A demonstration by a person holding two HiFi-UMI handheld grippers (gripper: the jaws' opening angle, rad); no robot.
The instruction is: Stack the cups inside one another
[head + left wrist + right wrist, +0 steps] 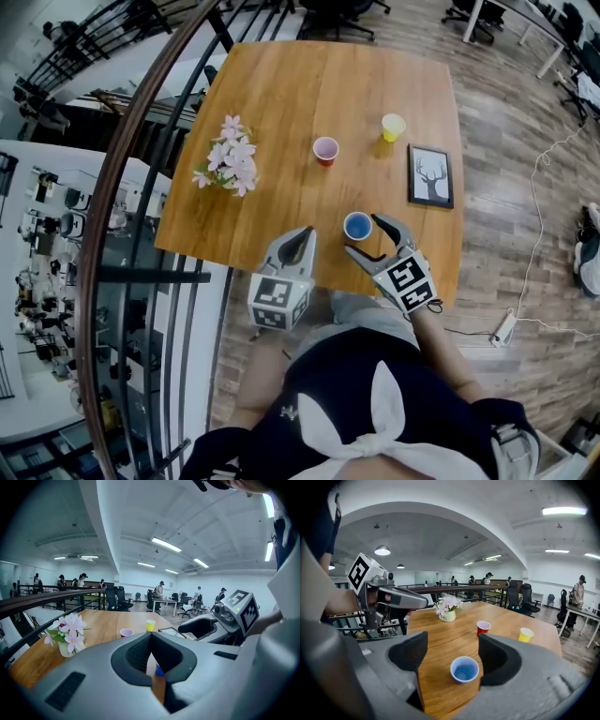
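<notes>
Three paper cups stand apart on the wooden table: a blue cup near the front edge, a red cup in the middle and a yellow cup further right. My right gripper is open, its jaws on either side of the blue cup without touching it. The red cup and yellow cup stand beyond it. My left gripper hovers at the table's front edge, left of the blue cup. Its jaws look shut with nothing in them.
A small vase of pink flowers stands at the table's left side. A framed deer picture lies flat near the right edge. A curved railing runs along the left of the table. Office chairs and people are far behind.
</notes>
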